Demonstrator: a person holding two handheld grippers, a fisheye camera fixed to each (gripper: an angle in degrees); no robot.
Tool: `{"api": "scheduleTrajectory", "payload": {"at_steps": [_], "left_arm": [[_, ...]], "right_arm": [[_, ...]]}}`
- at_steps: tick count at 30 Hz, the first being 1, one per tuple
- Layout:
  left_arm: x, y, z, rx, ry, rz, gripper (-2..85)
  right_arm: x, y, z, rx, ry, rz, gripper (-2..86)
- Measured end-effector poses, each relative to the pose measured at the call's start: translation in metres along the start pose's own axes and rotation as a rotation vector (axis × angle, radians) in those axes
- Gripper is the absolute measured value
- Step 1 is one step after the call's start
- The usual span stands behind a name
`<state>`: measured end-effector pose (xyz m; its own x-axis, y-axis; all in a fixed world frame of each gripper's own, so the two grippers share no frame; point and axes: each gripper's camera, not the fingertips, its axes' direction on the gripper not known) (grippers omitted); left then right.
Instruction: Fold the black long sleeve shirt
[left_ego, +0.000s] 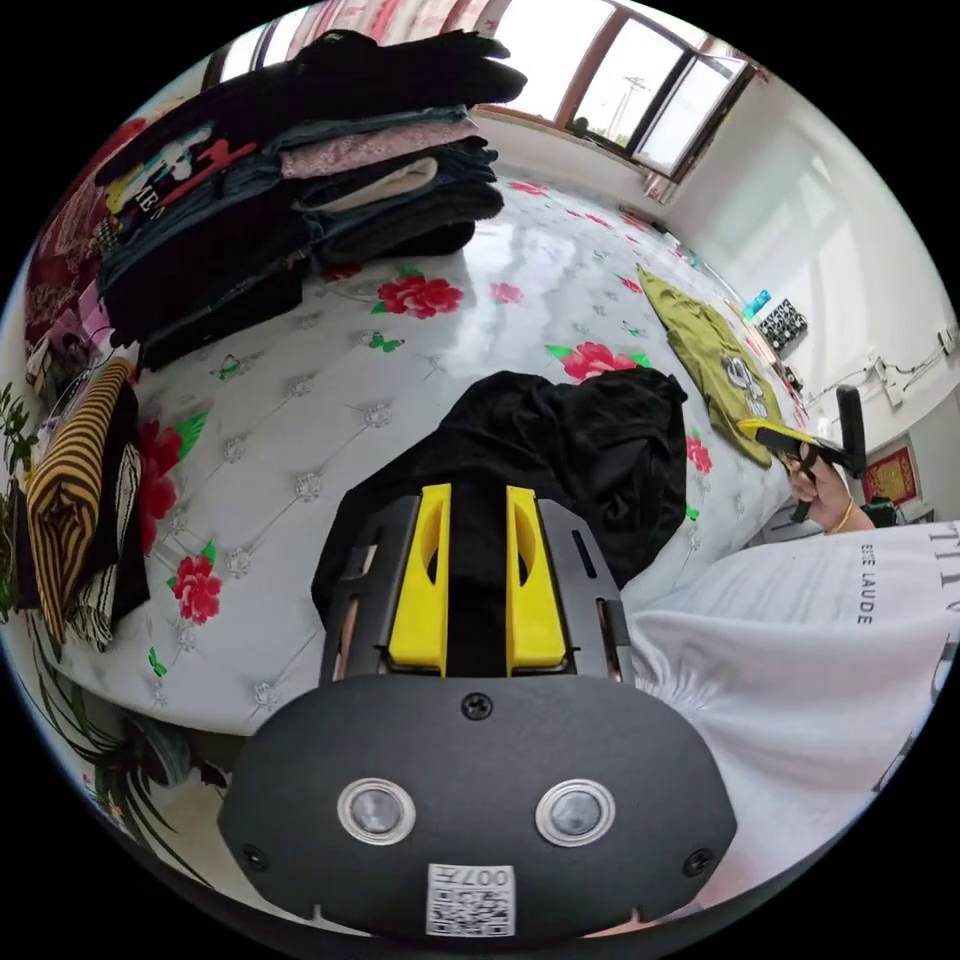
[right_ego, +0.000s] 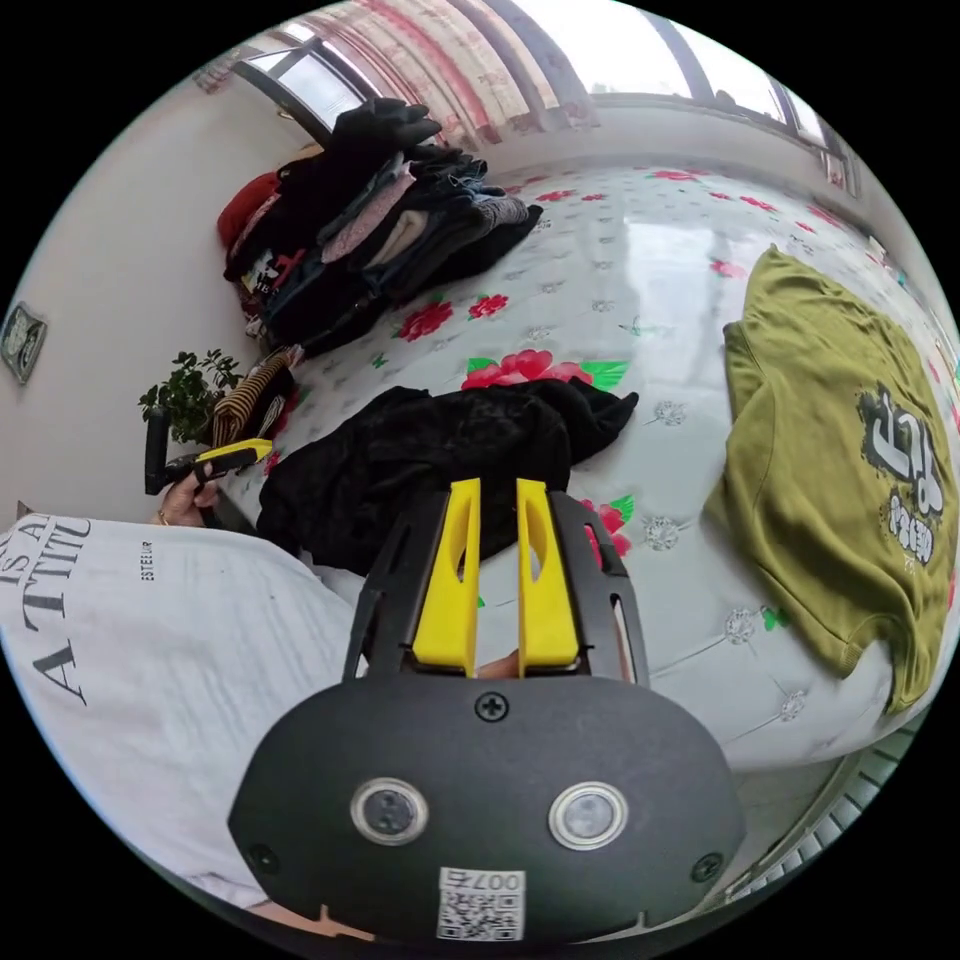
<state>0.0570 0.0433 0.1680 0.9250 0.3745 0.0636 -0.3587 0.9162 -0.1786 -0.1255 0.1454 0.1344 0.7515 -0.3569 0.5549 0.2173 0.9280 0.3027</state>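
Near the bed's (left_ego: 300, 420) front edge, the black shirt (left_ego: 560, 440) lies crumpled; both claws (left_ego: 477, 500) (right_ego: 497, 495) hover slightly parted, empty. Pinching bunched layers risks a crooked fold.

The white shirt (left_ego: 800, 640) I am wearing bears the only words I can read. In the left gripper view, small dark capitals on it spell "ESTE LAUDE", with large letters "TI" cut off near the edge. In the right gripper view, the same shirt (right_ego: 150, 620) shows "IS A" and "ATTITU" in large serif capitals, and the small line again, less sharp. A folded dark tee (left_ego: 160, 190) in the pile shows white letters "ME". The print on the olive T-shirt (right_ego: 840, 450) is too stylised to read. The red plaque (left_ego: 888, 472) on the wall is too small. My left gripper (left_ego: 477, 490) and right gripper (right_ego: 497, 485) each carry a code sticker (left_ego: 470, 900).
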Motion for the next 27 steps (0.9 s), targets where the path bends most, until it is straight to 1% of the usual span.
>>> {"api": "scheduleTrajectory", "payload": {"at_steps": [6, 9, 10, 11, 13, 14, 15, 17, 21, 23, 25, 27], "left_arm": [[0.035, -0.037, 0.047, -0.053, 0.011, 0.184, 10.3], [0.049, -0.053, 0.096, -0.204, -0.05, 0.249, 10.0], [0.05, -0.052, 0.121, -0.281, -0.079, 0.261, 9.4], [0.049, -0.048, 0.12, -0.197, -0.056, 0.253, 8.4], [0.041, -0.048, 0.119, -0.198, -0.032, 0.184, 6.7], [0.036, -0.048, 0.114, -0.217, -0.01, 0.13, 4.3], [0.034, -0.047, 0.11, -0.207, 0.0, 0.114, 3.1], [0.028, -0.035, 0.08, -0.106, 0.041, 0.083, 1.6], [0.005, -0.006, 0.025, 0.044, 0.141, -0.02, 0.1], [-0.009, 0.017, -0.006, 0.13, 0.152, -0.067, -0.2], [-0.019, 0.031, -0.017, 0.142, 0.137, -0.104, -0.3], [-0.027, 0.043, -0.02, 0.146, 0.13, -0.138, -0.4]], "right_arm": [[-0.005, -0.034, 0.05, -0.106, 0.037, -0.094, 5.5], [-0.008, -0.046, 0.081, -0.168, 0.067, -0.132, 5.3], [-0.007, -0.047, 0.099, -0.211, 0.093, -0.144, 4.8], [-0.006, -0.046, 0.109, -0.243, 0.105, -0.14, 4.6], [-0.007, -0.034, 0.112, -0.149, 0.2, -0.132, 2.6], [-0.006, -0.034, 0.117, -0.186, 0.216, -0.122, 2.0], [-0.004, -0.034, 0.114, -0.17, 0.191, -0.112, 1.2], [0.001, -0.038, 0.11, -0.227, 0.12, -0.096, 0.6], [0.007, -0.033, 0.051, -0.029, 0.044, -0.074, 0.3], [0.008, -0.031, 0.032, 0.026, 0.057, -0.071, 0.6], [0.009, -0.032, 0.023, 0.038, 0.119, -0.092, 1.7], [0.011, -0.035, 0.029, 0.004, 0.125, -0.109, 2.6]]}}
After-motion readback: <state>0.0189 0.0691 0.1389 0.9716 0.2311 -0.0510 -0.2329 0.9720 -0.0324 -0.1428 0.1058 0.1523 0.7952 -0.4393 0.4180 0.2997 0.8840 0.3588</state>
